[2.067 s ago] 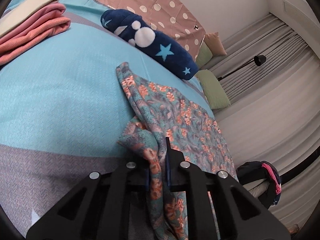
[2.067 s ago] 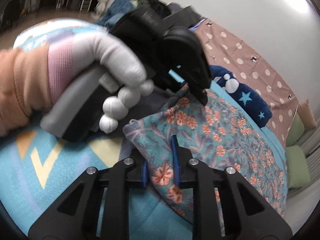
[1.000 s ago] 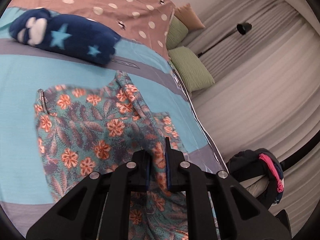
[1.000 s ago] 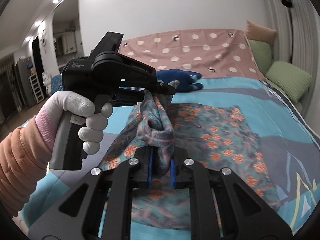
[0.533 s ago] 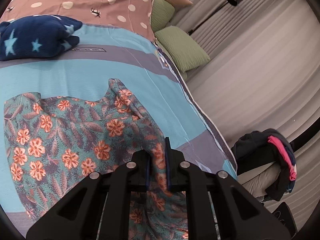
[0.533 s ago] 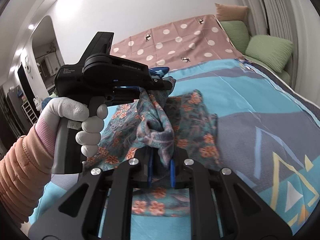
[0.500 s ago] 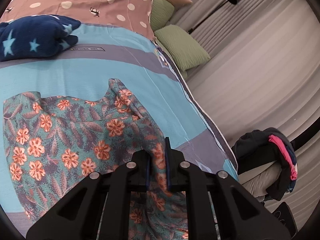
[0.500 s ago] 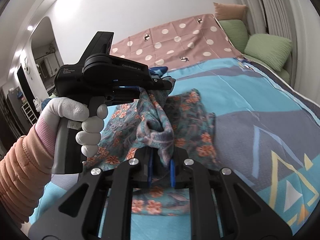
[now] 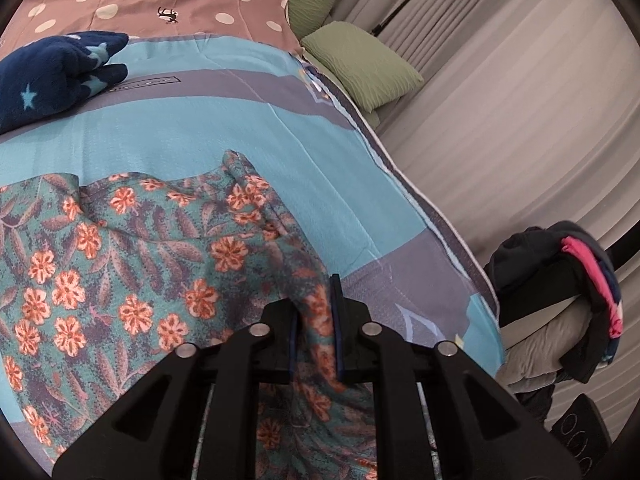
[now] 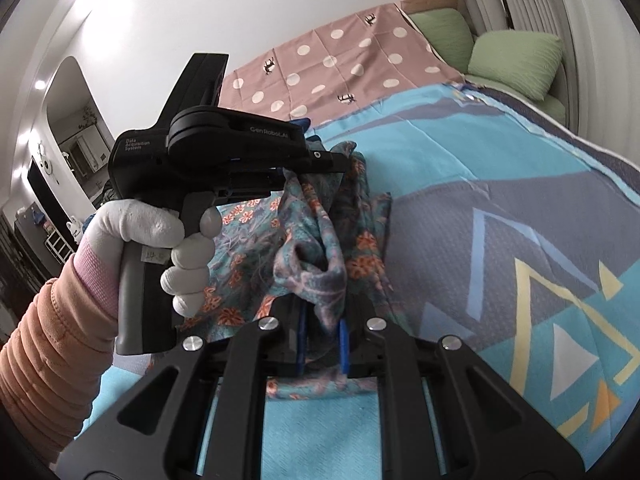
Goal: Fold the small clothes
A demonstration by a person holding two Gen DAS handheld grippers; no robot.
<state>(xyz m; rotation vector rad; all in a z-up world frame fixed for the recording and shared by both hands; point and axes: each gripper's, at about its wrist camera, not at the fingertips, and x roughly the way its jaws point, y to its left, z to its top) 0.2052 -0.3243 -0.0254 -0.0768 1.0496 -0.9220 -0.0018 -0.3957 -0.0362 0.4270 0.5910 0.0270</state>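
The floral garment [image 9: 132, 264], a thin teal cloth printed with orange flowers and dusky leaves, is spread over the near part of the bedspread [image 9: 248, 140], close to its right edge, with one hem bunched and lifted off the surface. That lifted fold is pinched between the narrow blue pads of the left gripper [image 9: 315, 322], whose jaws have just been opening slightly with the cloth between them and pressed by the pads. A second bunch of the same cloth is clamped in the right gripper [image 10: 323, 338], the fabric gathered into a rumpled knot above its jaws. Compared with two seconds ago, the garment is laid out wider and flatter, and both grippers have been carried toward the bed's right edge. In the right wrist view the left gripper [image 10: 344, 162] is seen held by a white knitted glove [image 10: 160, 236] with a ribbed orange sleeve. The bedspread is a finely textured weave in turquoise and grey blocks with yellow triangles. A fuzzy navy star-patterned garment [image 9: 52, 76] lies toward the far left, before a dotted brown cover [image 9: 160, 0]. Two ribbed green cushions [image 9: 360, 64] rest at the far right corner.
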